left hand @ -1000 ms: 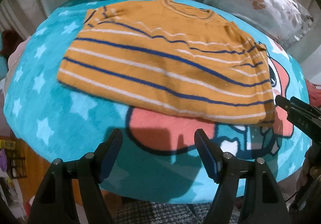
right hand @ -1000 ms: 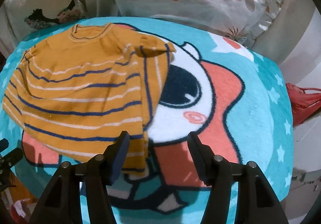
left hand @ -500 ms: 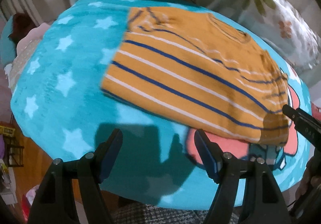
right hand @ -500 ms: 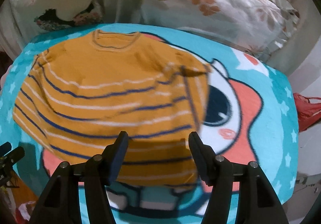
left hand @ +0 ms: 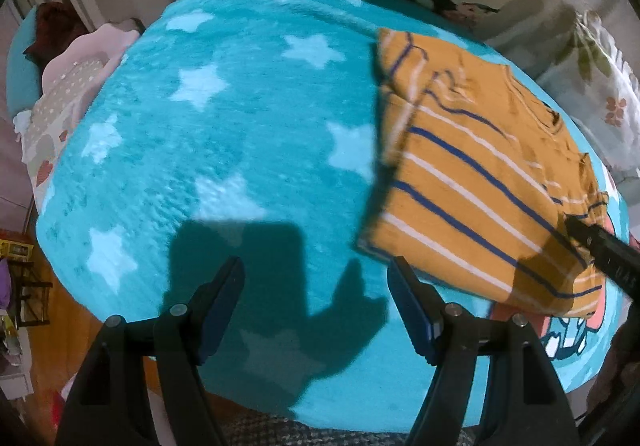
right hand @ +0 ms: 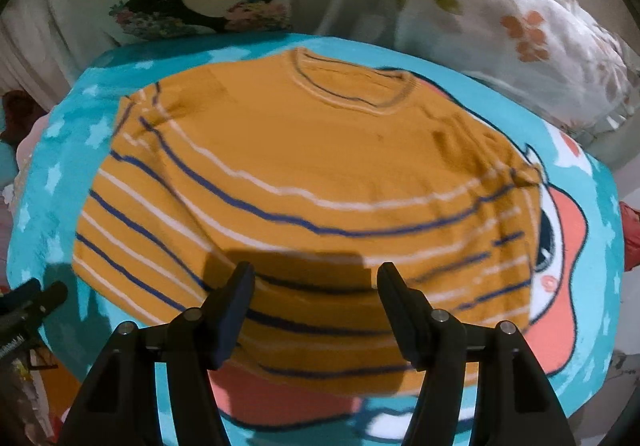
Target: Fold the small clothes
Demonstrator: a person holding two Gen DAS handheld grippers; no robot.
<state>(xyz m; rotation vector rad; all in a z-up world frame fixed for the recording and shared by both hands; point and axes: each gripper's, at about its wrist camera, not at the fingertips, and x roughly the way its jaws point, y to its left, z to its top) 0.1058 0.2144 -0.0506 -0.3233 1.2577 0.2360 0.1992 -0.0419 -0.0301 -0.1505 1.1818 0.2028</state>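
the mustard-orange knit sweater with blue and white stripes (right hand: pixel 304 182) lay flat on the teal star-print fleece blanket (left hand: pixel 224 134). both the left claw (left hand: pixel 316 306) and right claw (right hand: pixel 314 300) were wide, empty. a shallow pinch could've dragged only the top layer, bunching the fold.

The sweater (right hand: pixel 320 174) lies flat on the blanket (left hand: pixel 224 134), neckline toward the pillows (right hand: pixel 500 18) behind it. The right gripper (right hand: pixel 314 300) hangs over its near hem — the left gripper (left hand: pixel 314 306) off its left edge, over bare blanket.
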